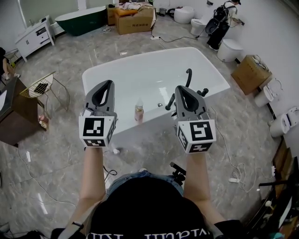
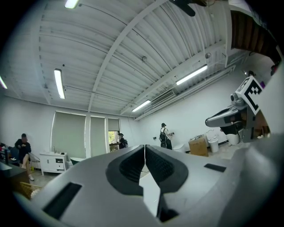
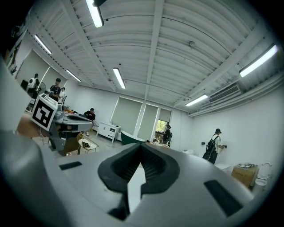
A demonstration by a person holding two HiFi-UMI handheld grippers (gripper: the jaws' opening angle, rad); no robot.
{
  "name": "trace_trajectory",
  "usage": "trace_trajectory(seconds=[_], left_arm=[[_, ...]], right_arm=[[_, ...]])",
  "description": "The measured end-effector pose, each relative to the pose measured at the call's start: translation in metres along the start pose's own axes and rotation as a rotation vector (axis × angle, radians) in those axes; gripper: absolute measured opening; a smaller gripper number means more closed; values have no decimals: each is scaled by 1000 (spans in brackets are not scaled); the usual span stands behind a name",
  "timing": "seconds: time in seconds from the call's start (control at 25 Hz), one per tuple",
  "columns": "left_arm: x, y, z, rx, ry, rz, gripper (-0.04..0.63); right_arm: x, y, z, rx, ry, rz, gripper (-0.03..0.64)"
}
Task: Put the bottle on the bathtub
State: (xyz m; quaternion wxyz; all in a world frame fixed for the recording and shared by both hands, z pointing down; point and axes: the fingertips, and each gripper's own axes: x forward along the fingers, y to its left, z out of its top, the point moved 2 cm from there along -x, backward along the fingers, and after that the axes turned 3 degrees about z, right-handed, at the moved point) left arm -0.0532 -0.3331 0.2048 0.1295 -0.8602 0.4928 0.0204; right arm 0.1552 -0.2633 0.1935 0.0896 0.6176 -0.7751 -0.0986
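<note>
Bottle (image 1: 139,111) upright on bathtub (image 1: 212,70) near rim, between both closed, empty claws; left claw (image 1: 107,85) looks nearer than right claw (image 1: 181,89).

Bright, even light from ceiling strip lamps (image 3: 94,13); strong fisheye edge distortion; nearby tongs blurred.

free bathtub rim (image 1: 149,52) beside bottle (image 1: 138,111), black faucet (image 1: 188,77) to its right
</note>
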Motion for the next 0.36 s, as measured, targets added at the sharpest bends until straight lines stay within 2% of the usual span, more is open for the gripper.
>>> trace_trajectory(seconds=[0.36], left_arm=[[-1,0,5,6,-10,-6,14]], right_arm=[[-6,-7,0,-5,4,-32,14]])
